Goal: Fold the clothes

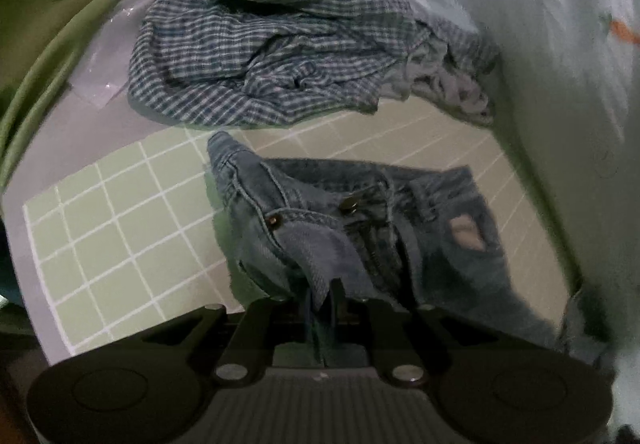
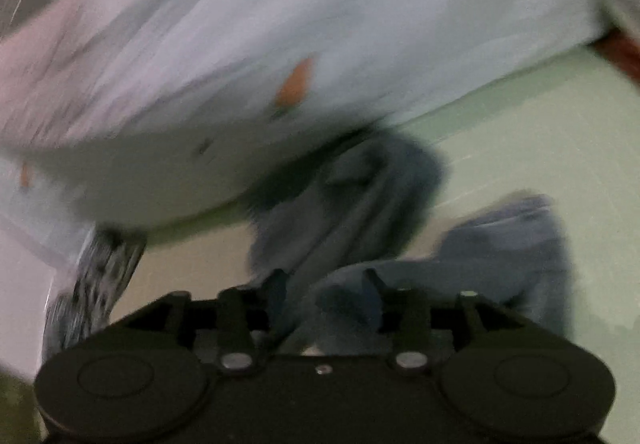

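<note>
Denim jeans point(image 1: 360, 228) bunched, unfolded, pinched in left gripper point(image 1: 320, 296) jaws; right gripper point(image 2: 324, 284) blurred, grip unclear. Plaid shirt point(image 1: 280, 56) crumpled at surface point(image 1: 120, 224) far edge. Folding remains.

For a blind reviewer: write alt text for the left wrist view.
The left claw is shut on a fold of blue jeans, lifted over a green gridded mat. Behind lies a crumpled checked shirt, beside a pale cloth.

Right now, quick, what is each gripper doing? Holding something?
Left gripper: shut on the faded blue denim jeans.
Right gripper: denim lies between its fingers, but the picture is too blurred to tell if it is shut.
</note>
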Tool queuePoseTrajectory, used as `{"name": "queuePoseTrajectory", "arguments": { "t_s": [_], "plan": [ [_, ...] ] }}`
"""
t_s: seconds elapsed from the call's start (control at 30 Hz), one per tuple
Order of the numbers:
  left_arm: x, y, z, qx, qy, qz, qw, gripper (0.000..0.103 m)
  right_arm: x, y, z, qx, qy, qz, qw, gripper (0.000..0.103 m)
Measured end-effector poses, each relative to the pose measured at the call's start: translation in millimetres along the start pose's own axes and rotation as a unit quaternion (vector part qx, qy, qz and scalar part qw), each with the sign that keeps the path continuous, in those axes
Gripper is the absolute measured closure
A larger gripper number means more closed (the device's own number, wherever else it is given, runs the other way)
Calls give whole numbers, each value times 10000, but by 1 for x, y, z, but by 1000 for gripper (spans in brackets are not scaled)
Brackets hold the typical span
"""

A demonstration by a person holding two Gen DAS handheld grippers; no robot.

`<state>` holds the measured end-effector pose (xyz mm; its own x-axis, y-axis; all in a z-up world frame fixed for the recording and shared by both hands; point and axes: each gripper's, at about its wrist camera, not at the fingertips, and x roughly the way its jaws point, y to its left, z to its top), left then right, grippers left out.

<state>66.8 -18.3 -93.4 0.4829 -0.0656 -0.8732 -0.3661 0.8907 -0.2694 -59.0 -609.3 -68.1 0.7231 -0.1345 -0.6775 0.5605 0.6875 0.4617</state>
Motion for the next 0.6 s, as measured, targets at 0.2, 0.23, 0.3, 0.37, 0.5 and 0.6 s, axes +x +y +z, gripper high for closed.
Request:
{"name": "queuePoseTrajectory", "arguments": {
  "t_s": [0.2, 0.23, 0.3, 0.37, 0.5, 0.6],
  "plan": [
    [11, -8, 1, 210, 152, 244, 9994, 88, -2, -66, -9, 897, -97, -787, 9928, 42],
    [12, -11, 2, 253, 151, 268, 9992, 88, -1, -77, -11, 1045, -90, -906, 9903, 42],
    [13, -17, 2, 338, 148, 317, 9988, 88, 1, -98, -15, 1341, -74, -1143, 9843, 42],
    [12, -18, 2, 325, 143, 348, 9988, 88, 4, -118, -19, 1630, -47, -1341, 9775, 42],
    [11, -17, 1, 230, 152, 391, 9989, 88, 20, -115, -27, 1833, 35, -1017, 9778, 42],
    [11, -15, 1, 194, 179, 408, 9988, 86, 23, -112, -23, 1600, 54, -822, 9837, 76]
  ]
}}
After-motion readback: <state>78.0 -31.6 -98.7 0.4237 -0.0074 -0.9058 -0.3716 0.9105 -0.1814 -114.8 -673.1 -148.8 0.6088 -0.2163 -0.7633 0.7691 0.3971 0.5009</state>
